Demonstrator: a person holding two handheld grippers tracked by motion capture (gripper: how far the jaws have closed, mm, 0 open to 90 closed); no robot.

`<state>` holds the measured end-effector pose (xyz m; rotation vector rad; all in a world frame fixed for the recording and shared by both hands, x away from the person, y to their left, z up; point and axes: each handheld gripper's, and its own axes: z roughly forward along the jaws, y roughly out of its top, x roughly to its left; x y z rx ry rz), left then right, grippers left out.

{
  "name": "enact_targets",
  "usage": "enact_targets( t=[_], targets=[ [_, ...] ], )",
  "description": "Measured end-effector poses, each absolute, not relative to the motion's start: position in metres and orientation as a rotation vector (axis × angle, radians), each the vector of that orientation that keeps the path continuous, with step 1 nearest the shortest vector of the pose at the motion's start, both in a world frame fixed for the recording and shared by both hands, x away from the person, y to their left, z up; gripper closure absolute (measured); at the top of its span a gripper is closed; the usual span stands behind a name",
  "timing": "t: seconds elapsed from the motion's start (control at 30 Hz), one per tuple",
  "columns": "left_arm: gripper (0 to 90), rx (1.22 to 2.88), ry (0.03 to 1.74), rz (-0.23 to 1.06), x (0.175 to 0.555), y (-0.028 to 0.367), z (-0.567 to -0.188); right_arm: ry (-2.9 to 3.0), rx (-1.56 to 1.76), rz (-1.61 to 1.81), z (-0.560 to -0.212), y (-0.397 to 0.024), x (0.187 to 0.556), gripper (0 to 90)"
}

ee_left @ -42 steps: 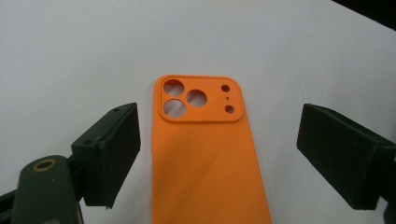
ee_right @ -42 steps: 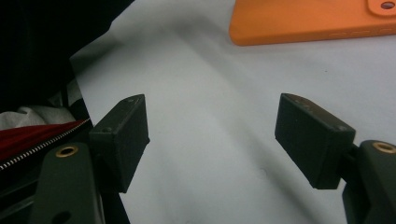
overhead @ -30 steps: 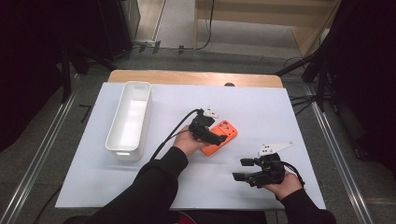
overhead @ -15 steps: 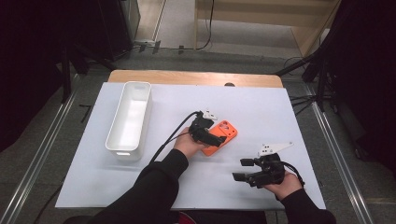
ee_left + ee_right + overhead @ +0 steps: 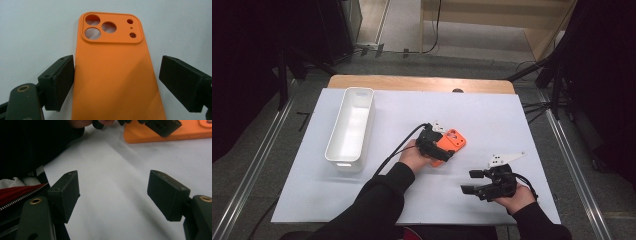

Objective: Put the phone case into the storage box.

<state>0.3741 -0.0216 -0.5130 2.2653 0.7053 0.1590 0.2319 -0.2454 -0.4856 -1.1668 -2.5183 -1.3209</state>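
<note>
An orange phone case [image 5: 454, 139] lies flat on the white table, back up, its camera cut-outs at the far end [image 5: 112, 75]. My left gripper [image 5: 439, 147] is held low over the case's near half and its jaws straddle it [image 5: 117, 60]. The left pad [image 5: 62, 80] sits against one long edge. The right pad [image 5: 180, 82] stands off the other edge with a gap, so the gripper is open. My right gripper [image 5: 471, 181] rests at the front right, pointing left, open with only bare table between its jaws [image 5: 113, 177]. The case [image 5: 175, 132] lies beyond it.
A long white bin [image 5: 343, 162] stands at the left of the white tabletop [image 5: 512, 115], lengthwise away from me. A wooden strip [image 5: 422, 82] runs along the far edge. Black cables trail from both grippers toward the person's dark sleeves.
The left gripper has shifted very slightly toward the person over the case. The case and the right gripper have stayed put.
</note>
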Motion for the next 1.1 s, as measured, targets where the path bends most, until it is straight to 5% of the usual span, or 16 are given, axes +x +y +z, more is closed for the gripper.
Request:
enact_targets(
  t=[1.1],
  targets=[
    [14.8,2.291,0.667,0.309,0.363,-0.027,-0.520,-2.521,-1.166,-1.322,-0.486,-0.246,0.232,24.8]
  ],
)
